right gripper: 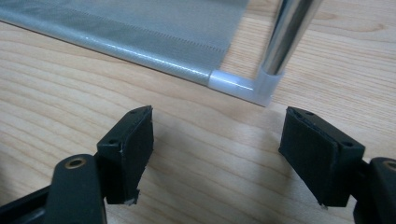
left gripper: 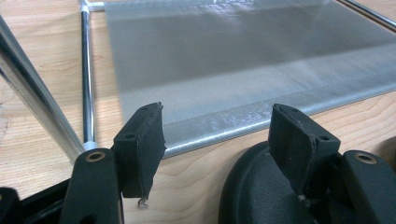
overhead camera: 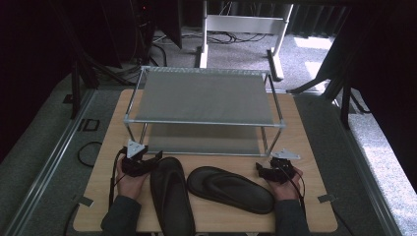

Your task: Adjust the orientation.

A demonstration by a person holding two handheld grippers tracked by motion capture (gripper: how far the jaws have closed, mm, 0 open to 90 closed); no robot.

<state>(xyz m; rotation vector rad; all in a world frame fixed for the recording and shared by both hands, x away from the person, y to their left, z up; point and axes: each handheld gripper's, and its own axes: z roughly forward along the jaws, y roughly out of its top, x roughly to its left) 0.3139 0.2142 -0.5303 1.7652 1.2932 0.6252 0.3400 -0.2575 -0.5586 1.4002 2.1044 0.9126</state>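
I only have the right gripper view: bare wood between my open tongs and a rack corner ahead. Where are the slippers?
Observer: Two black slippers lie side by side on the table, between the two hands, in front of the rack.
Operator: Is the left tongs on one?
Observer: Not yet. In the left gripper view, the left tongs stand open, with the left slipper just under one jaw.
Operator: Anything on the rack?
Observer: From the high view, nothing sits on its top shelf.

The left sandal (overhead camera: 171, 196) runs off the bottom edge (heel cut away).
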